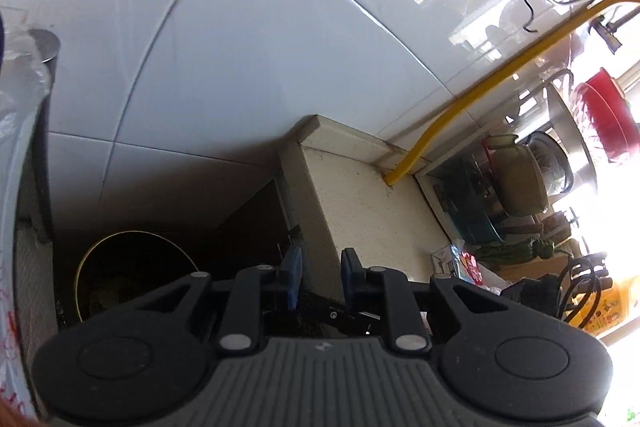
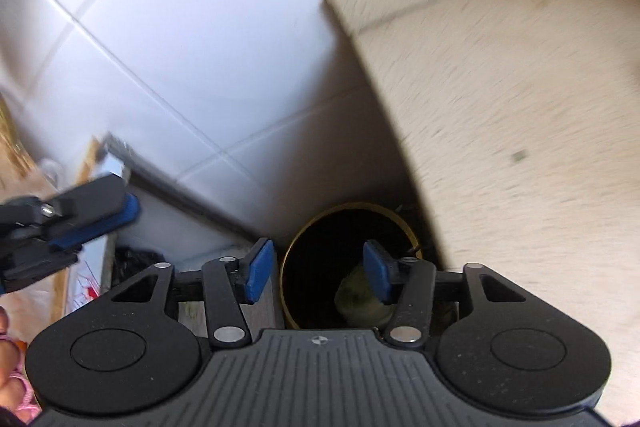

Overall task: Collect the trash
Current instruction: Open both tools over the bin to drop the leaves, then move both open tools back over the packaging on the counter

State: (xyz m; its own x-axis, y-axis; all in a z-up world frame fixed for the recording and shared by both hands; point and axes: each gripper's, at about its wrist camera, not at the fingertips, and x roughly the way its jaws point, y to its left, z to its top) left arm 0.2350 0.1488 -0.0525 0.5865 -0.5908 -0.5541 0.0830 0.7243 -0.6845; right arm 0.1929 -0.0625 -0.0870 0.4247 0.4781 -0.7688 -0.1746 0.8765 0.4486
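Two empty grippers are held over a round bin set in the corner beside a speckled counter.

In the left wrist view, a gold-rimmed dark bin (image 1: pixel 134 273) is seen at lower left, below the white tiled wall (image 1: pixel 240 47); the left gripper (image 1: pixel 319 277) is held with its blue pads slightly apart and nothing between them, the counter's end (image 1: pixel 360 195) lying beyond, and a yellow pipe (image 1: pixel 500 79) and stacked pots (image 1: pixel 520 183) are seen at right. In the right wrist view, the left gripper (image 2: pixel 94 223) is seen at far left; the right gripper (image 2: pixel 318 273) is spread wide and empty directly above the bin (image 2: pixel 320 267), in which a pale crumpled piece of trash (image 2: pixel 356 301) is seen at the bottom, just beside the counter (image 2: pixel 520 127).
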